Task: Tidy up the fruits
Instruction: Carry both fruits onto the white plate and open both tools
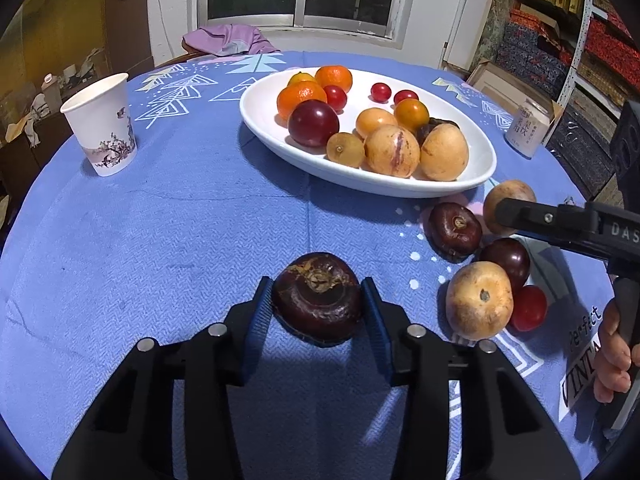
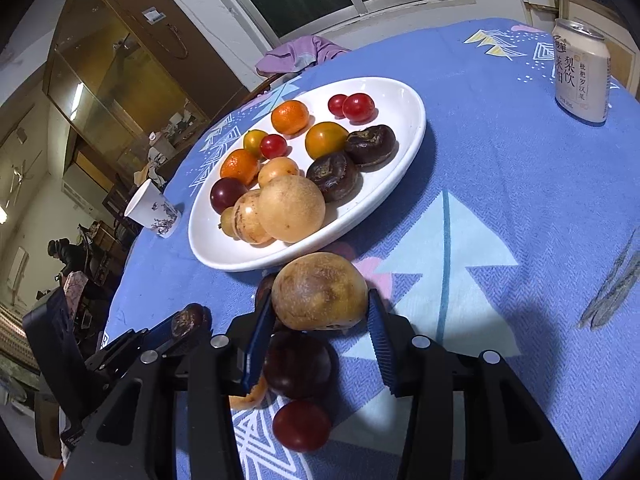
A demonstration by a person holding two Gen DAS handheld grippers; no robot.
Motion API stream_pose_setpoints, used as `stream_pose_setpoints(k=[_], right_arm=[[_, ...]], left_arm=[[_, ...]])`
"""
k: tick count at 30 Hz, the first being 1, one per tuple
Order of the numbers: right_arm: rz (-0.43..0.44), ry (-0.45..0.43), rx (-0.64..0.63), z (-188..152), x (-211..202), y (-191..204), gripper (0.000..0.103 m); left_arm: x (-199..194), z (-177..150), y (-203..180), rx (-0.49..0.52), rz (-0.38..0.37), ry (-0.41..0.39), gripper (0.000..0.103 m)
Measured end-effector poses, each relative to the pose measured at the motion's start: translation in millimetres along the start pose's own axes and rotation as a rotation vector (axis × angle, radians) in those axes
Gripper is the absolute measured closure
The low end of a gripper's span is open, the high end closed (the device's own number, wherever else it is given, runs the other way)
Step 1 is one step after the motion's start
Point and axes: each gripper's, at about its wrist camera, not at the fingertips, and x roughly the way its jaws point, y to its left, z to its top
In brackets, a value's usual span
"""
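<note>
A white oval plate (image 1: 472,176) (image 2: 412,120) on the blue tablecloth holds several fruits: oranges, red tomatoes, plums, tan fruits. My left gripper (image 1: 318,300) is shut on a dark brown water chestnut (image 1: 318,296), held just above the cloth. My right gripper (image 2: 320,312) is shut on a tan round fruit (image 2: 320,290) (image 1: 506,200) near the plate's front rim. Loose on the cloth beside it lie a dark chestnut (image 1: 454,232), a dark plum (image 1: 506,260) (image 2: 298,364), a tan fruit (image 1: 478,300) and a red tomato (image 1: 528,308) (image 2: 302,426).
A paper cup (image 1: 102,126) (image 2: 154,210) stands at the table's left. A drink can (image 1: 526,128) (image 2: 582,76) stands at the right. A purple cloth (image 1: 228,38) lies at the far edge, below a window.
</note>
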Motion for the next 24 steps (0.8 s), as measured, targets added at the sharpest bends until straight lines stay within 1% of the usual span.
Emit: stream_pose_setpoints(k=[3,5,8,12,17,20,24], right_arm=[[-0.002,-0.021,-0.016,-1.8,-7.5,2.1,0.056],[0.001,-0.038,-0.027,-3.4,-15.0,4.0,0.056],[0.000,-0.087,-0.049,-5.0,-30.7,9.5,0.056],[0.001,-0.147,-0.079,-7.7,-51.0,16.2,0.056],[-0.017,-0.201,-0.143,-16.1,-67.9,29.0,0.056],[-0.021,-0.209,-0.178,-24.0,-71.6,36.9,0.056],[-0.025,-0.233,-0.209,-34.4,-80.7,45.5,0.056]], left_arm=[[-3.4,-0.1,-1.2,-0.003,0.003,-0.017,0.059],[-9.6,-0.4,-6.4,0.019,0.020,-0.049,0.059],[-20.7,-0.8,-15.9,0.059,0.060,-0.109,0.059],[-37.1,-2.0,-23.5,0.084,0.105,-0.184,0.059],[-55.0,-3.8,-25.9,0.075,0.158,-0.263,0.059],[-61.9,-4.3,-25.8,0.068,0.185,-0.290,0.059],[-68.5,-1.7,-24.6,0.056,0.191,-0.312,0.059]])
